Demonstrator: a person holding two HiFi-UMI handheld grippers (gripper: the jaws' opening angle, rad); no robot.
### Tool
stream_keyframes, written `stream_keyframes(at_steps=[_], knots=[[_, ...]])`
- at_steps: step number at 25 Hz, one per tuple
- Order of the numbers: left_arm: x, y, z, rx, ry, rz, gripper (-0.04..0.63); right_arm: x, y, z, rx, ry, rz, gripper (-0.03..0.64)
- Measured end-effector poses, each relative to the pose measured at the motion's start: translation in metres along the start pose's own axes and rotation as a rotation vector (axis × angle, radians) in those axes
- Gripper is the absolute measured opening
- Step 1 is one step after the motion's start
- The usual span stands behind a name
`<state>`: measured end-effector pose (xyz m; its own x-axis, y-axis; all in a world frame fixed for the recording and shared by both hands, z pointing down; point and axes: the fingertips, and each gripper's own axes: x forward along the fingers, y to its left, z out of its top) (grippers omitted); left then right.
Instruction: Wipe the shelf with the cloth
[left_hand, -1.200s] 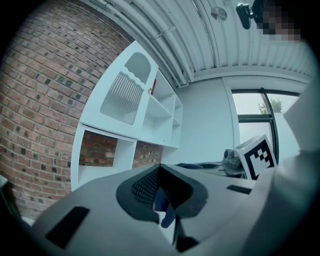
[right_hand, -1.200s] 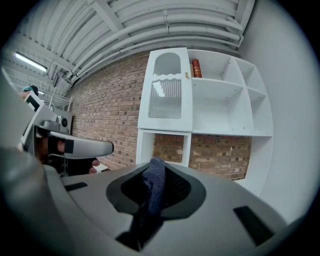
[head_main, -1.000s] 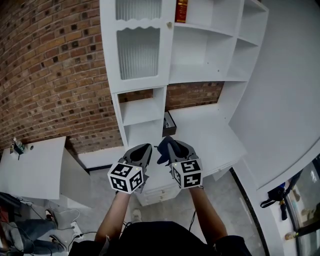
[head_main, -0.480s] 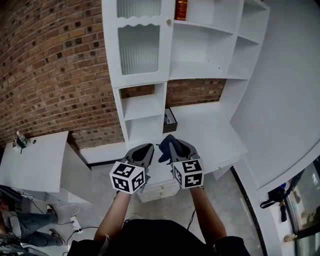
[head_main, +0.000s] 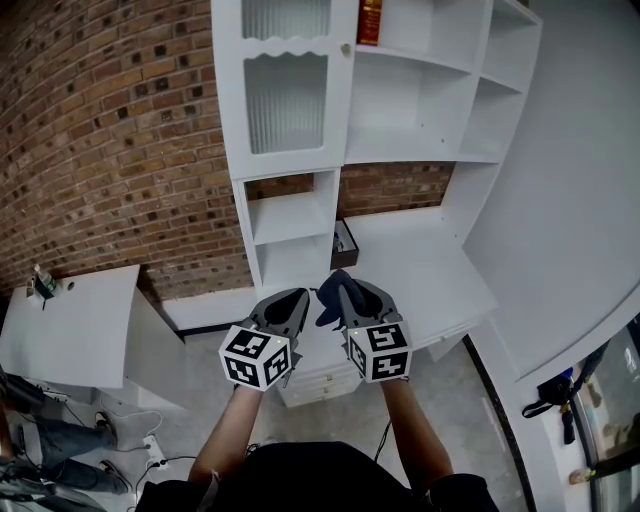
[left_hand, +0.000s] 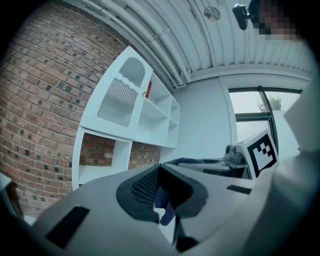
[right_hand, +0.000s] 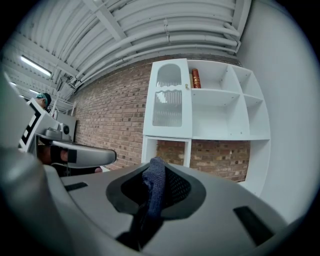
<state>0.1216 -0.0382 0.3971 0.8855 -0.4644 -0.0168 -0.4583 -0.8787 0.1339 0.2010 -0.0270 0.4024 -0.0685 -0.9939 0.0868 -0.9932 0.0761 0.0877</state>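
Note:
The white shelf unit (head_main: 405, 125) stands against a brick wall ahead of me, with open compartments and a desk-like ledge (head_main: 425, 270) below. My right gripper (head_main: 340, 291) is shut on a dark blue cloth (head_main: 326, 303), and in the right gripper view the cloth (right_hand: 154, 192) stands up between the jaws of that gripper (right_hand: 156, 186). My left gripper (head_main: 291, 301) is held beside it, jaws together. In the left gripper view that gripper (left_hand: 161, 194) shows only a sliver of blue in its slit, and I cannot tell what it is. Both grippers hover short of the ledge.
A ribbed-glass cabinet door (head_main: 286, 100) fills the unit's upper left. A red book (head_main: 370, 20) stands on the top shelf, and a small black object (head_main: 345, 241) lies on the ledge. A low white table (head_main: 70, 325) is at the left, with drawers (head_main: 318, 380) under the ledge.
The shelf unit has drifted slightly right in the head view. Both grippers stay side by side, and the cloth is still in the right one.

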Motion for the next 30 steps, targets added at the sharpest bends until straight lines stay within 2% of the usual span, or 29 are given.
stream_keyframes(at_steps=[10,30], knots=[[-0.008,0.019,0.004,-0.005,0.001,-0.018,0.015,0.014,0.025,0.016,-0.022,-0.017,0.003,0.066],[-0.012,0.045,0.007,-0.006,0.009,-0.043,0.015,0.029,0.037,0.014,-0.003,-0.017,-0.033,0.066]])
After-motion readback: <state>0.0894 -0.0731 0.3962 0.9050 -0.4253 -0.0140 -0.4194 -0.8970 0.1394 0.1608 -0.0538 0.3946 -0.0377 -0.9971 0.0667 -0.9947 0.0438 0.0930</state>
